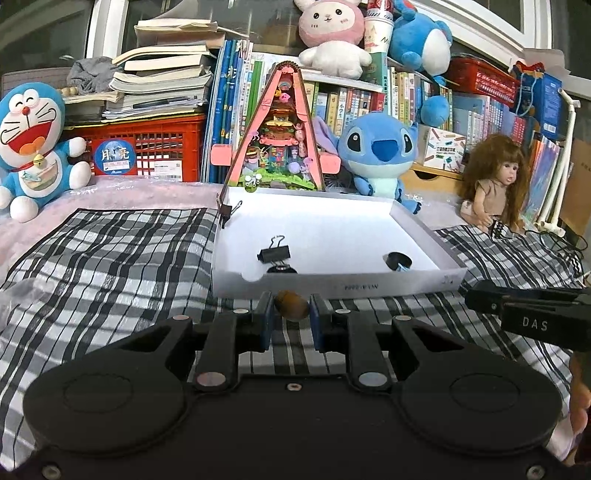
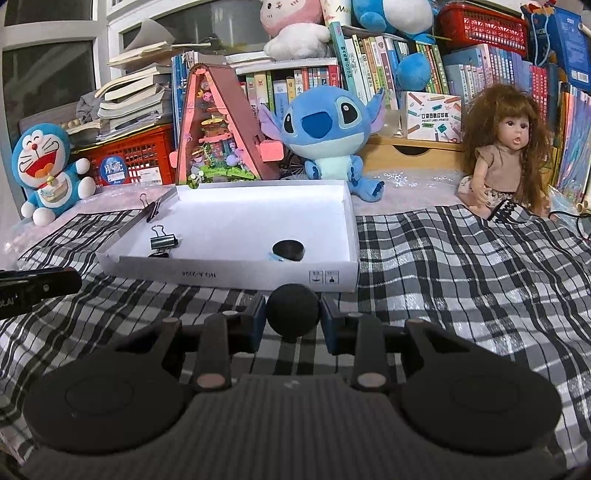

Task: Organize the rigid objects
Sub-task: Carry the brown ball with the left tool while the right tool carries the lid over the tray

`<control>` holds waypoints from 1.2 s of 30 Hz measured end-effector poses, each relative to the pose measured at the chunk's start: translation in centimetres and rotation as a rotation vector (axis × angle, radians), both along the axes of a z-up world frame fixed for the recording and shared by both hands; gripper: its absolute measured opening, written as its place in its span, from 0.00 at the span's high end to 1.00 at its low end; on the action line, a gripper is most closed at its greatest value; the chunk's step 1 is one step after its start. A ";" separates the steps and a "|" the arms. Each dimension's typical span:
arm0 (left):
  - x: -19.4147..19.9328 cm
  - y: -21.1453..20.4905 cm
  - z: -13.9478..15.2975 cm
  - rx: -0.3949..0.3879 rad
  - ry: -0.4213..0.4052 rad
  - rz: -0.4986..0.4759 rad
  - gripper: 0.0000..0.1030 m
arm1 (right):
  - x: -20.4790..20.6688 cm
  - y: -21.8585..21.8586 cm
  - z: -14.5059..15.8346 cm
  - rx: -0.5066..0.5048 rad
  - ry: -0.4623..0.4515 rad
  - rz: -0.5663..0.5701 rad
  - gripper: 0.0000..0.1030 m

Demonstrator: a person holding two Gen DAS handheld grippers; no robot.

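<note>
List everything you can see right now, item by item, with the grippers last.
white box: 1, white, on the plaid cloth, open top
binder clips: 2, black; one inside the box, one clipped on its left wall
round black piece: 1, lying inside the box near its front wall
plaid cloth: 1, black and white, under the box
plush toys: Doraemon, Stitch, a pink rabbit, a blue one
doll: 1, brown hair, right of the box
triangular model house: 1, pink, behind the box
red crates: 2
books: many, stacked and shelved behind
left gripper: shut on a brown oval object
right gripper: shut on a black ball
</note>
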State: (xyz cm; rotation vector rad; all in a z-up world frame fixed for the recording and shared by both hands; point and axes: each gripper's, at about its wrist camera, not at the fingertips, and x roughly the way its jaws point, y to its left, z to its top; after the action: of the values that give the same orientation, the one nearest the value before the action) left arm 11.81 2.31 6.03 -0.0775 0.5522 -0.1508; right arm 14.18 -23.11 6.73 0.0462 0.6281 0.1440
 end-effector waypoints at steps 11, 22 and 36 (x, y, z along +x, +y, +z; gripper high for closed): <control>5.7 0.1 1.1 -0.029 0.039 0.009 0.82 | 4.2 0.1 0.9 0.011 0.036 -0.002 0.64; 11.1 1.0 1.2 -0.074 0.109 0.025 0.82 | 9.0 0.2 1.0 0.037 0.104 -0.026 0.64; 17.5 0.8 -0.1 -0.108 0.202 0.031 0.82 | 15.8 0.6 0.5 0.052 0.214 -0.066 0.64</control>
State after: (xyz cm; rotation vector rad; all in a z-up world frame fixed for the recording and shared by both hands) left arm 29.30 3.10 5.91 -0.2075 0.7437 -0.1437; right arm 29.96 -22.55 7.22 0.1337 0.8357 0.0917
